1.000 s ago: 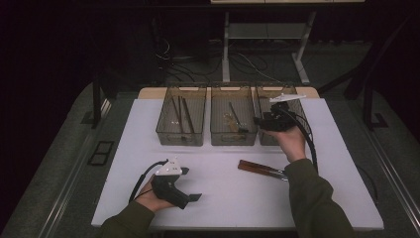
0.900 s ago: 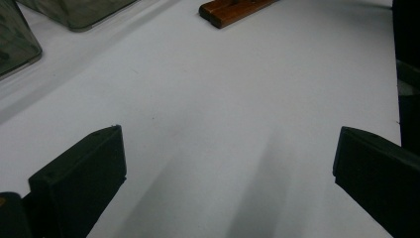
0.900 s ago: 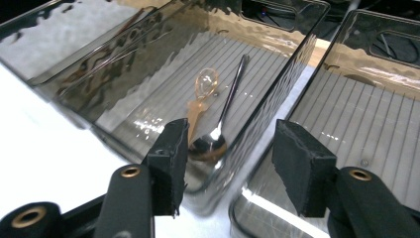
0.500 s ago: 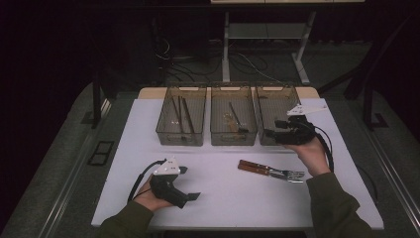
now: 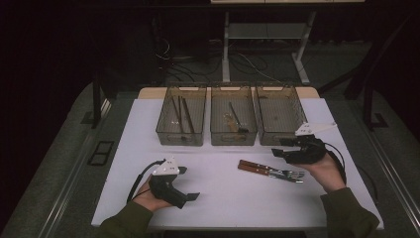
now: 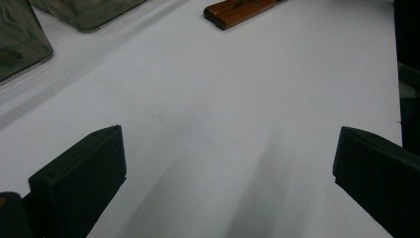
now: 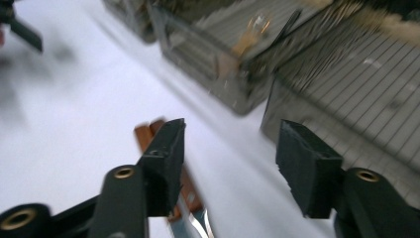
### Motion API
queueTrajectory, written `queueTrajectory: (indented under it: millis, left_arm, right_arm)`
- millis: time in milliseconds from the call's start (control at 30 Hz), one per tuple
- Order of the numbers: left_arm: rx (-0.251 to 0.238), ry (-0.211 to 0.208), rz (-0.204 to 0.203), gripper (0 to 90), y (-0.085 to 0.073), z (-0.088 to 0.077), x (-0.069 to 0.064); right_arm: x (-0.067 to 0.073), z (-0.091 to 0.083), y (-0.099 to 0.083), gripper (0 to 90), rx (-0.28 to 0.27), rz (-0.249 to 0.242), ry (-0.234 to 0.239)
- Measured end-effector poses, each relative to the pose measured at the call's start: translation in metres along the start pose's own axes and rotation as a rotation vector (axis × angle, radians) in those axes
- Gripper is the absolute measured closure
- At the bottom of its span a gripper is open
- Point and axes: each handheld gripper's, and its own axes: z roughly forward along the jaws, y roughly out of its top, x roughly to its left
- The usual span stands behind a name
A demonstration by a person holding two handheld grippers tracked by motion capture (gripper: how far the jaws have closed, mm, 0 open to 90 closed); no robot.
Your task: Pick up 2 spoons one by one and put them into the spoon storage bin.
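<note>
Two forks (image 5: 271, 171) with reddish-brown wooden handles lay side by side on the white tabletop (image 5: 218, 203), right of its middle, handles pointing left and far, metal tines pointing right and near. They were apart from both tongs and untouched. In the right gripper view the handles (image 7: 148, 134) ran under the left jaw, with the steel necks showing near the bottom edge.

The right tongs (image 5: 280, 148) hovered just beyond the tines, above the tabletop, between the forks and the near wall of the right bin (image 5: 277, 115). Their jaws had just been closing, yet they stood partly apart with nothing between them, only tabletop and the bin's wall beyond the gap. The right hand (image 5: 324, 168) held them from the right side, a dark cable looping around the wrist.

The left tongs (image 5: 190, 183) rested low on the near left part of the tabletop, held by the left hand (image 5: 148, 198), jaws spread wide and empty; in the left gripper view bare white surface lay between them and the handle ends (image 6: 237, 10) showed at the far edge.

Three clear bins stood in a row at the far side: the left bin (image 5: 181, 119) held long dark utensils, the middle bin (image 5: 233, 119) a few more, one with a pale head.
</note>
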Motion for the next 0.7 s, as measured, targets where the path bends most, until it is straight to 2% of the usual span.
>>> queueTrajectory:
  millis: [100, 233, 300, 433, 700]
  left_arm:
    - [0.006, -0.001, 0.007, 0.0, 0.000, 0.000, 0.000]
    - [0.008, -0.004, 0.011, 0.0, 0.000, 0.001, -0.001]
    - [0.008, -0.005, 0.011, 0.0, 0.000, 0.001, -0.001]
    - [0.008, -0.006, 0.010, 0.0, 0.000, 0.001, -0.001]
    - [0.008, -0.008, 0.010, 0.0, 0.000, 0.001, -0.001]
  right_arm:
    - [0.000, 0.003, -0.009, 65.8, 0.047, -0.014, -0.005]
    - [-0.010, 0.015, -0.022, 78.5, 0.153, -0.036, -0.031]
    - [-0.013, 0.019, -0.026, 83.6, 0.181, -0.038, -0.023]
    - [-0.016, 0.024, -0.029, 89.4, 0.211, -0.047, 0.007]
    - [-0.006, 0.030, -0.030, 90.0, 0.243, -0.101, 0.037]
